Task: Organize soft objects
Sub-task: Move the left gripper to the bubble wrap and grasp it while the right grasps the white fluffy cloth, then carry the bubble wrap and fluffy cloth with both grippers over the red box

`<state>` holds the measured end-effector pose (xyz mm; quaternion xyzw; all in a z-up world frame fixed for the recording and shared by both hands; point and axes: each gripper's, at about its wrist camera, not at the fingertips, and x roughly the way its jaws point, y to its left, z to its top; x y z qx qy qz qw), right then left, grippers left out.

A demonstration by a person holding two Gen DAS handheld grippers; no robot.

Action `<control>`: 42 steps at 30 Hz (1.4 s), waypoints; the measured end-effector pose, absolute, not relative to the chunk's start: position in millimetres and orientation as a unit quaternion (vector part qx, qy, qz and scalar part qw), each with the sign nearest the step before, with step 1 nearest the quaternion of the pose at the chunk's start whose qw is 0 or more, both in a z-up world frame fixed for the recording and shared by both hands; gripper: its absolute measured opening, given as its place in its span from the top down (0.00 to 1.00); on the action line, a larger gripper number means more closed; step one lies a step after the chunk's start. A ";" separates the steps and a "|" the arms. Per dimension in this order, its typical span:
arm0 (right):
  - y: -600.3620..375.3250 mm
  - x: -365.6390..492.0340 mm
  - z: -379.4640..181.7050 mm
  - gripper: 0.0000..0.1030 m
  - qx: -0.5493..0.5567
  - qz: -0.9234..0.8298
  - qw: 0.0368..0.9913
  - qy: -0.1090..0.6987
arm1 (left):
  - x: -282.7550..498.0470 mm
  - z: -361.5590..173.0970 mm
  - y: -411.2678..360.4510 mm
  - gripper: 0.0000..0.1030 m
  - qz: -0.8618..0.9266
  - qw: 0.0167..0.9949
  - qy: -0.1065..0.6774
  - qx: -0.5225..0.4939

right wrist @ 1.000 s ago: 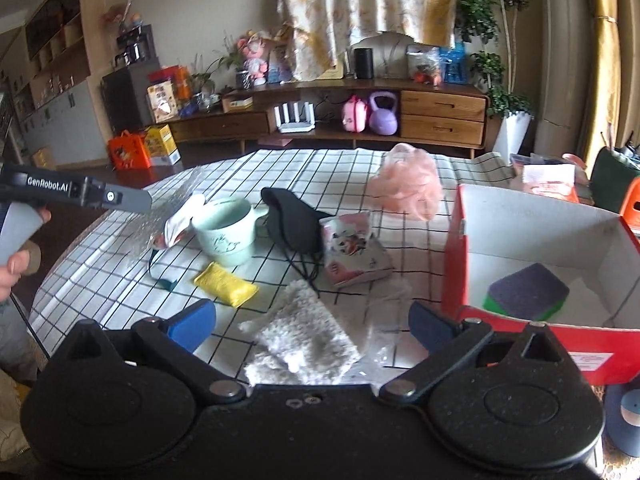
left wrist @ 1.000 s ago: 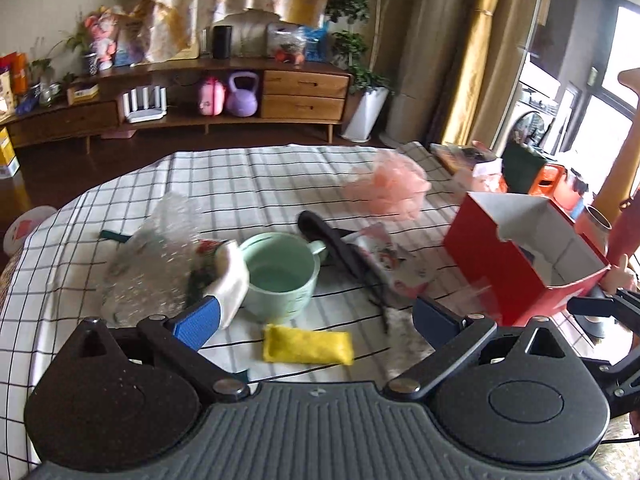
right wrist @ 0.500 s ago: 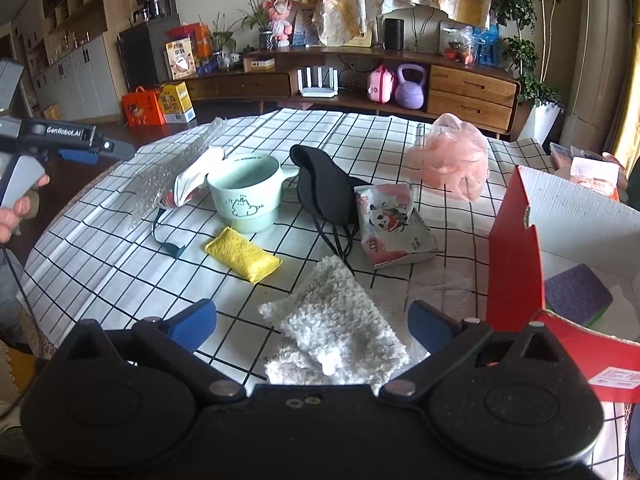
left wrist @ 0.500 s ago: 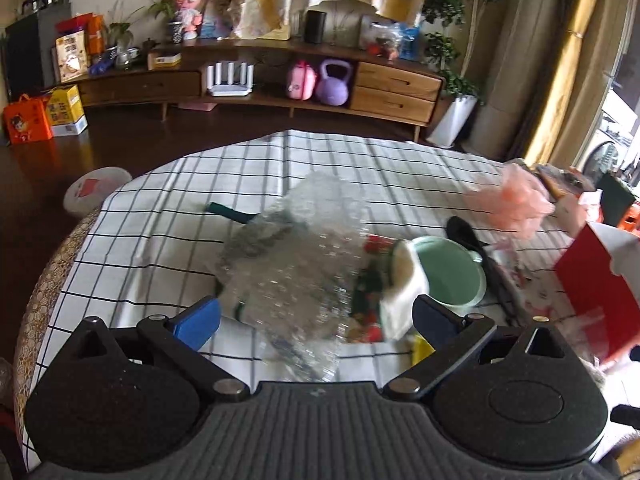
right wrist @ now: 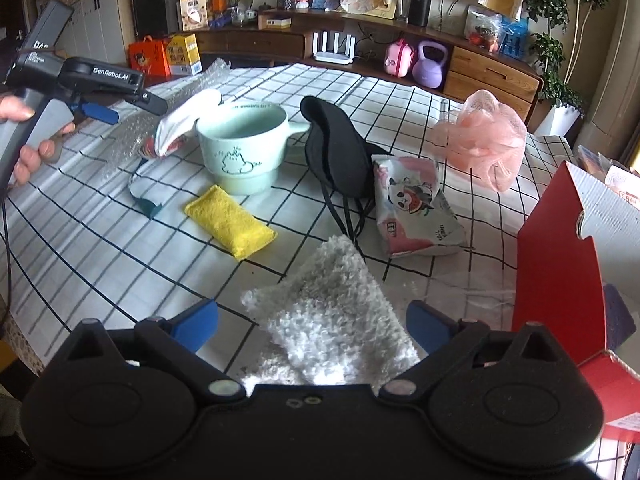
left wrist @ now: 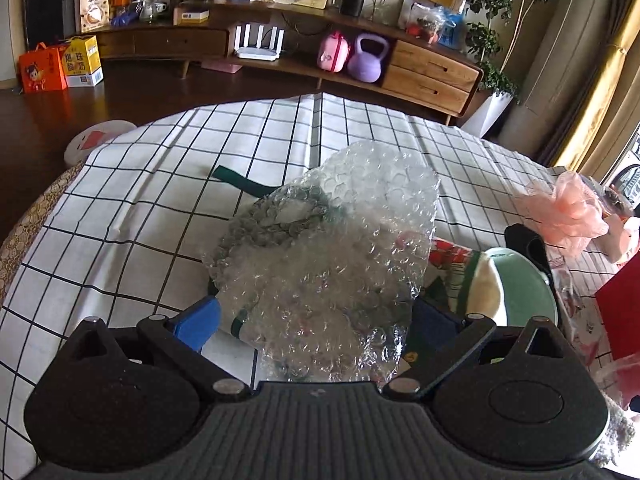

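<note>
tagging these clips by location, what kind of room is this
Most likely a home living room: a long wooden sideboard with drawers, a purple kettlebell on its shelf, potted plants, and a table under a checked tablecloth.

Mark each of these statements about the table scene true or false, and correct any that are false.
1. The left tool is open with bubble wrap between its fingers. True.
2. The yellow sponge lies inside the mint green mug. False: it lies on the checked tablecloth in front of the mug.
3. The right tool is shut on the pink mesh pouf. False: it is open over the white fluffy cloth; the pouf lies far from it.
4. The black eye mask lies beside the mug. True.
5. The red box stands at the right of the table. True.
</note>
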<state>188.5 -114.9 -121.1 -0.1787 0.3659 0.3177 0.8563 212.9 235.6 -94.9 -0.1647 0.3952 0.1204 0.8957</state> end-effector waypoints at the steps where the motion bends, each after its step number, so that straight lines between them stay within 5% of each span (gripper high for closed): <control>1: -114.3 190.5 -123.5 0.03 -0.183 0.318 0.855 0.366 | 214.0 -97.7 236.7 0.00 0.122 0.895 0.397 -0.166; 9: -112.4 201.9 -139.7 0.12 -0.196 0.311 0.847 0.384 | 217.8 -108.7 241.8 0.09 0.125 0.890 0.399 -0.182; 20: -107.5 193.1 -140.6 0.41 -0.227 0.311 0.844 0.375 | 208.8 -109.2 256.5 0.65 0.150 0.882 0.394 -0.209; 28: -112.9 188.2 -131.2 0.79 -0.217 0.307 0.851 0.366 | 196.8 -101.2 266.1 0.76 0.170 0.883 0.382 -0.213; 42: -143.1 170.7 -91.7 0.84 -0.139 0.303 0.881 0.336 | 162.6 -61.8 257.4 0.82 0.159 0.892 0.365 -0.213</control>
